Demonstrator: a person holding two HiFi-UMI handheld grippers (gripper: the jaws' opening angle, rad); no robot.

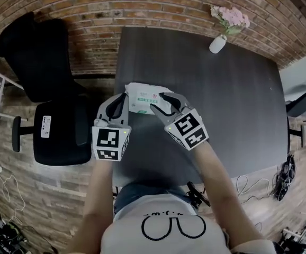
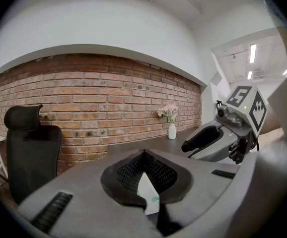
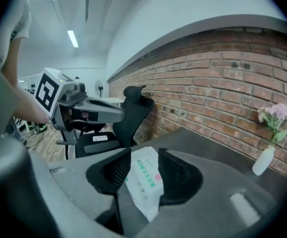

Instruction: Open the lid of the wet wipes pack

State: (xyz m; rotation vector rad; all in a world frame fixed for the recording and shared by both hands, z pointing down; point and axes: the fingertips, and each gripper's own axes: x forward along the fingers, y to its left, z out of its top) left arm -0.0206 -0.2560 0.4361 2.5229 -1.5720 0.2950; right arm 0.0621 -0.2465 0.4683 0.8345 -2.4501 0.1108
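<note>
The white wet wipes pack (image 1: 142, 97) with green print lies near the left front of the dark table (image 1: 222, 105). My left gripper (image 1: 125, 97) is at the pack's left end. In the left gripper view its jaws are closed on a thin white edge of the pack (image 2: 149, 193). My right gripper (image 1: 158, 102) is over the pack's right part. In the right gripper view its jaws stand apart, with the pack (image 3: 146, 182) showing in the gap and neither pad pressing on it. The lid itself cannot be made out.
A black office chair (image 1: 47, 89) stands left of the table against the brick wall. A white vase with pink flowers (image 1: 219, 41) is at the table's far side. The person's torso is close to the table's near edge.
</note>
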